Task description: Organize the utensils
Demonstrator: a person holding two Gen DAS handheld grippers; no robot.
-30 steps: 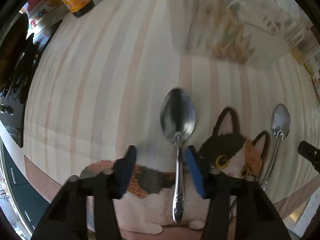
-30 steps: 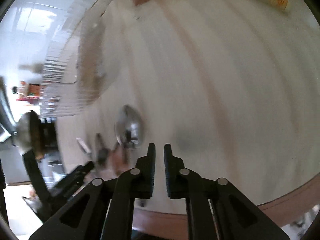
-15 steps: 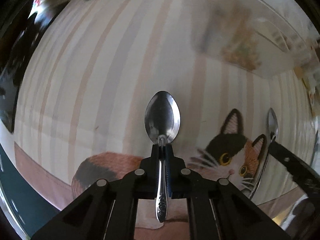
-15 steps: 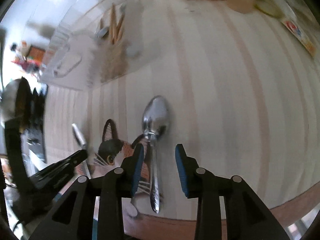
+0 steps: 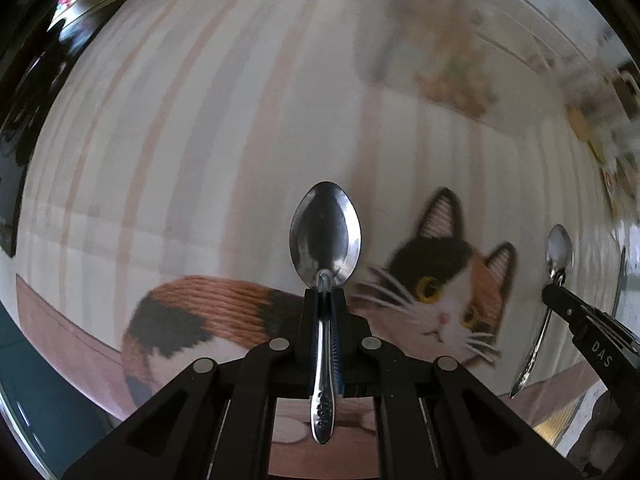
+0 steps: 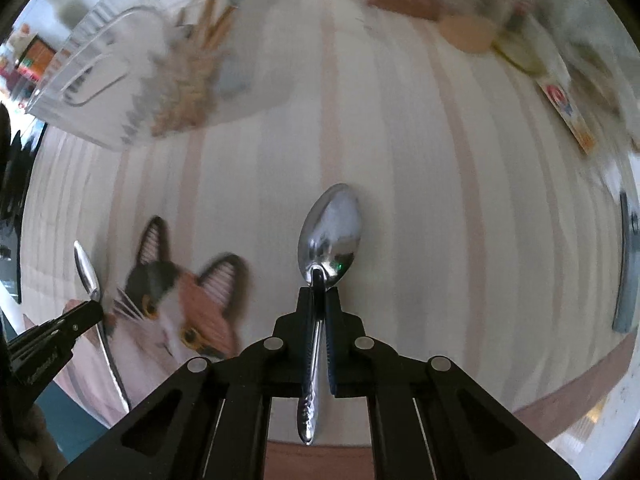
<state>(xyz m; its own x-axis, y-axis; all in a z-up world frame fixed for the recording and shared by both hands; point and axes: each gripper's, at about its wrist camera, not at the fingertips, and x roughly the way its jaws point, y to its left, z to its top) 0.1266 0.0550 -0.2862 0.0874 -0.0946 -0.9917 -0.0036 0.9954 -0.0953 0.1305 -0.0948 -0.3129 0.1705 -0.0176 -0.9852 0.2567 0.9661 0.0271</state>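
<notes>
Left tongs (image 5: pixel 325 300): clamped on my shiny steel spoon (image 5: pixel 325 236), bowl ahead of tips.
Right tongs (image 6: pixel 318 298): clamped on second steel spoon (image 6: pixel 330 232).
Below: striped cat-print surface (image 5: pixel 200 140).

Polished, mirror-bright metal spoons (image 5: pixel 325 236) (image 6: pixel 331 232); matt striped cloth (image 5: pixel 192 152) with a woven-looking cat; clear glossy plastic box (image 6: pixel 100 80).

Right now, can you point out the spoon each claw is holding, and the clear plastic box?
left spoon (image 5: pixel 325 236), left wrist view, on its bowl.
right spoon (image 6: pixel 331 236), right wrist view, on its bowl.
clear plastic box (image 6: pixel 100 80), right wrist view, on its near wall.
</notes>
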